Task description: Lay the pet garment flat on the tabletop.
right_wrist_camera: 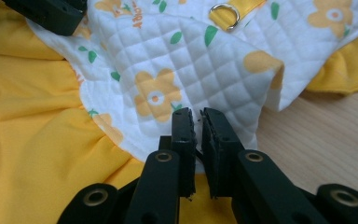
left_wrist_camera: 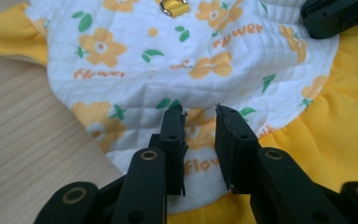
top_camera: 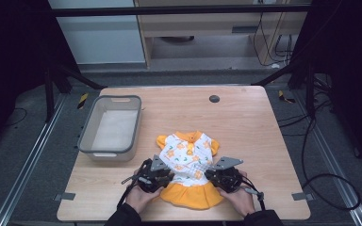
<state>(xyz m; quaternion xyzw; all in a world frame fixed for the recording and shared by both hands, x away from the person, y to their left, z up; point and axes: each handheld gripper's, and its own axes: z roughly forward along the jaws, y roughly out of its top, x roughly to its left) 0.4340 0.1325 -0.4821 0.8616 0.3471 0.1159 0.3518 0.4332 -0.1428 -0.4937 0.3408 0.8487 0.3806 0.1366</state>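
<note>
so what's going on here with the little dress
A person holds a gripper in each hand over a small flowered dress lying flat on the wooden table. The left gripper is open over the white quilted part, near the yellow skirt. The right gripper has its jaws nearly closed at the opposite edge, where the fabric is folded up. A grey bin sits to the left.

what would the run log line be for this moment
scene: small dress flat on table | left gripper: open over dress | right gripper: nearly closed at dress edge | bin: empty
</note>
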